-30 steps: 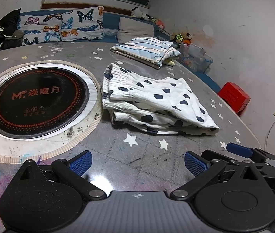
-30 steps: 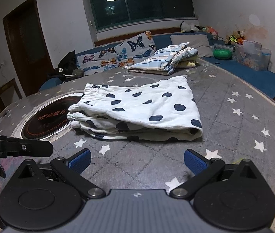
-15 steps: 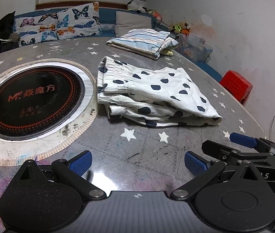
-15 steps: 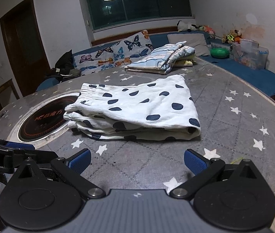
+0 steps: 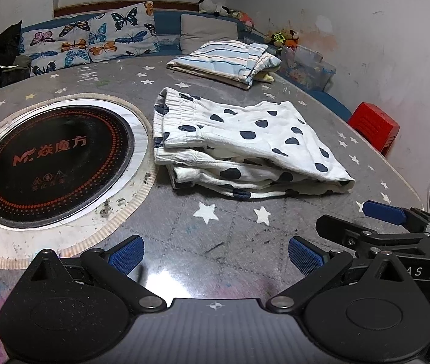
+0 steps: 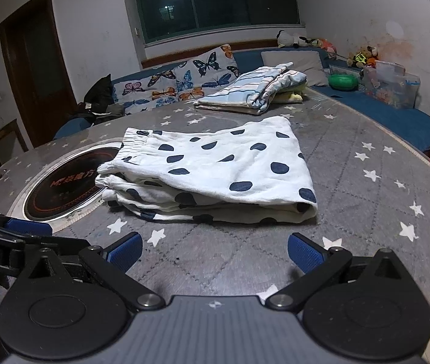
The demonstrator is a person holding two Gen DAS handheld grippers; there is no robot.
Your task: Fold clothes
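Observation:
White shorts with dark blue dots (image 5: 245,145) (image 6: 215,173) lie folded in a flat stack on the grey star-patterned table (image 5: 230,230), waistband toward the round hob. My left gripper (image 5: 215,256) is open and empty, hovering a short way in front of the stack's near edge. Beside it on the right, my right gripper (image 6: 213,251) is open and empty too, also just short of the shorts. Its blue-tipped fingers (image 5: 381,212) show at the right of the left wrist view. A folded striped garment (image 5: 224,63) (image 6: 251,91) rests at the table's far side.
A black round induction hob (image 5: 51,163) with a white ring is set into the table, left of the shorts. A sofa with butterfly cushions (image 5: 90,39) runs behind. A red stool (image 5: 372,127) and a clear toy box (image 6: 391,88) stand by the right wall.
Both grippers have drifted slightly left and a little nearer the table, so the shorts sit more to the right in the views. The clothes have not moved. Both grippers stay open.

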